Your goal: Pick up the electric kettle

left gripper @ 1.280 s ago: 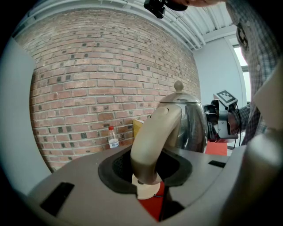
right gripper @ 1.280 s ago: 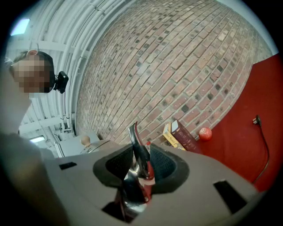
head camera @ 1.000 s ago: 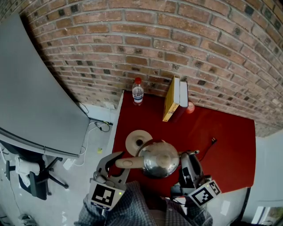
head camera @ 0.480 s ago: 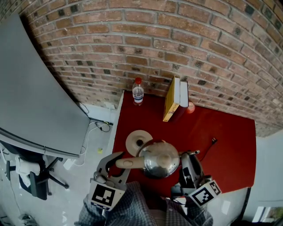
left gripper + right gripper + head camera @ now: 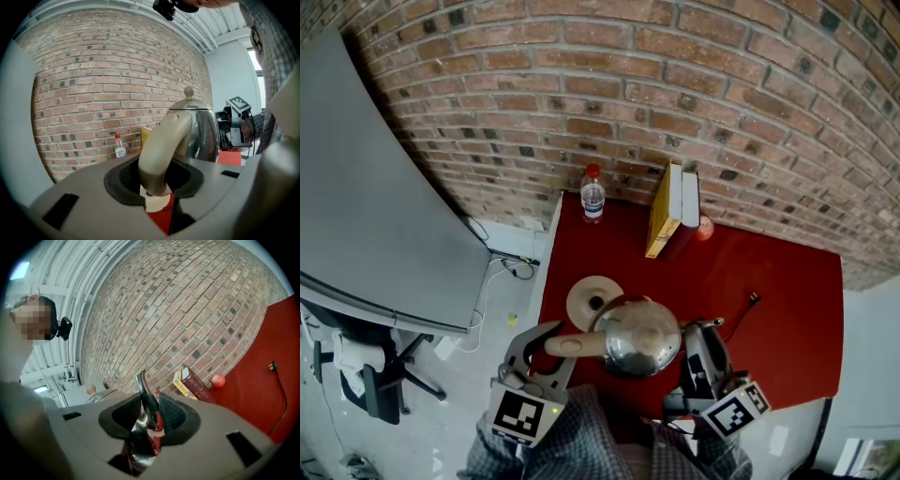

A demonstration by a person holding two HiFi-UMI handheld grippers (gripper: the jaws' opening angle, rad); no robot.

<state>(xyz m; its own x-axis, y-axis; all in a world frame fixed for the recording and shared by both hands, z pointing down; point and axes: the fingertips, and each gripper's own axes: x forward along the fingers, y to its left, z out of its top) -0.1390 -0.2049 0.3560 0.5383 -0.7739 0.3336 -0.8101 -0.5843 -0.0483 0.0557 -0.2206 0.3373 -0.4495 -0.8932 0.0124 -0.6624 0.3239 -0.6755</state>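
Electric kettle (image 5: 639, 339) between left gripper (image 5: 551, 341) and right gripper (image 5: 704, 332)

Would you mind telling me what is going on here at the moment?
A person is handling a steel electric kettle with two handheld grippers. The left gripper is closed on the kettle's beige handle, and the right gripper is closed on its spout. The kettle is off its round base, which sits on the red table beside it. A water bottle and some books stand by the brick wall.
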